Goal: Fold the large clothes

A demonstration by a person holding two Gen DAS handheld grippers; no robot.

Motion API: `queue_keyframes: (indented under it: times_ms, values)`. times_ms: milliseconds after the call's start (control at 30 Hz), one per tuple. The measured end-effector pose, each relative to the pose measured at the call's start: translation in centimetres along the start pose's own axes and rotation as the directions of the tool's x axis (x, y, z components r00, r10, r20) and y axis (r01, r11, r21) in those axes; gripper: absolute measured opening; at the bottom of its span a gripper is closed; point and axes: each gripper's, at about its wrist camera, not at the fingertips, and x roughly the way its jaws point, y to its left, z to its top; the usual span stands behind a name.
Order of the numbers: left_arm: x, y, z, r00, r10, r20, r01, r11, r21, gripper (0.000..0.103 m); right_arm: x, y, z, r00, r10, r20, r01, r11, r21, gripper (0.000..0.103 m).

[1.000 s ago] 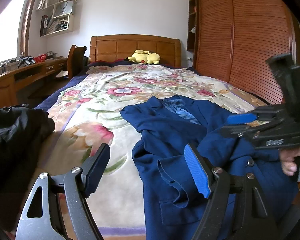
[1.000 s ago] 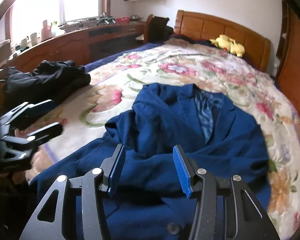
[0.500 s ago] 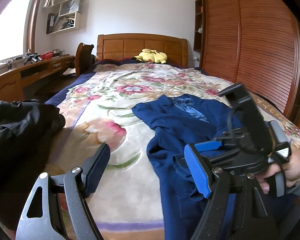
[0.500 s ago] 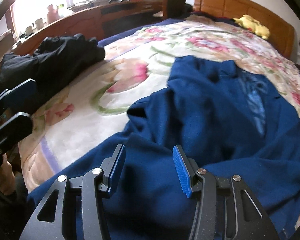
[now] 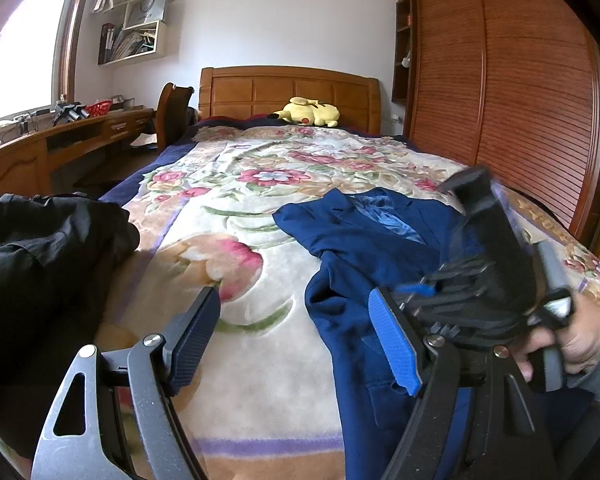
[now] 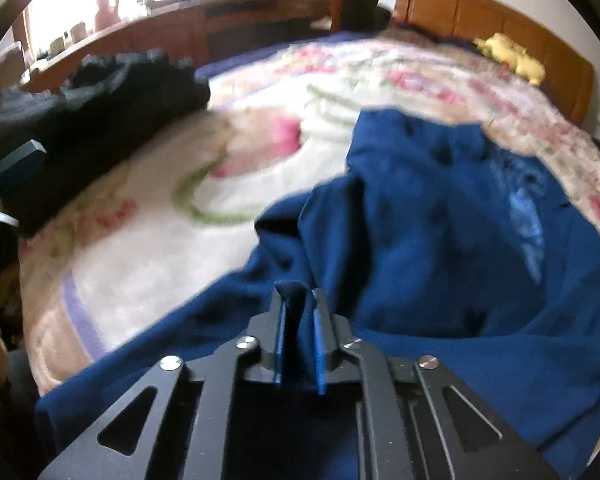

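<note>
Bedroom with a wooden headboard (image 5: 290,94), louvred wardrobe doors (image 5: 500,92) on the right, a long wooden worktop (image 5: 52,140) under the window on the left. Bed (image 5: 260,208) covered by a floral blanket; yellow plush toy (image 5: 310,112) by the headboard. Navy blue jacket (image 6: 440,208) spread rumpled on the bed's near right part, lining showing at the collar. Black garment (image 5: 40,248) heaped at the near left edge. Left gripper (image 5: 296,336) wide open above the blanket, holding nothing. Right gripper (image 6: 299,336) clamped on a raised fold of the jacket.
</note>
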Motion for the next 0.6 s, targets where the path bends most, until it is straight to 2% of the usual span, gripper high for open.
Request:
queue_keyframes:
  times_ms: [167,267,600]
  values:
    - [-0.1,-0.1,-0.1,1.000,-0.003,-0.001,0.003,1.000,-0.001,0.078,-5.6,-0.2,0.2,0.987,-0.018,0.157,0.012,0.999,0.036,0.009]
    - [-0.2,-0.1,-0.2,1.000,-0.012,-0.001,0.012,1.000,-0.010,0.078,-8.6,-0.2,-1.0,0.978,-0.027,0.206,0.015,0.998,0.058,0.009]
    - [-0.3,-2.1,-0.4,0.999,-0.047,-0.009,0.047,0.999,0.015,0.078,-12.6,0.5,-10.0,0.982,-0.094,0.164,0.073,0.989,0.126,0.009]
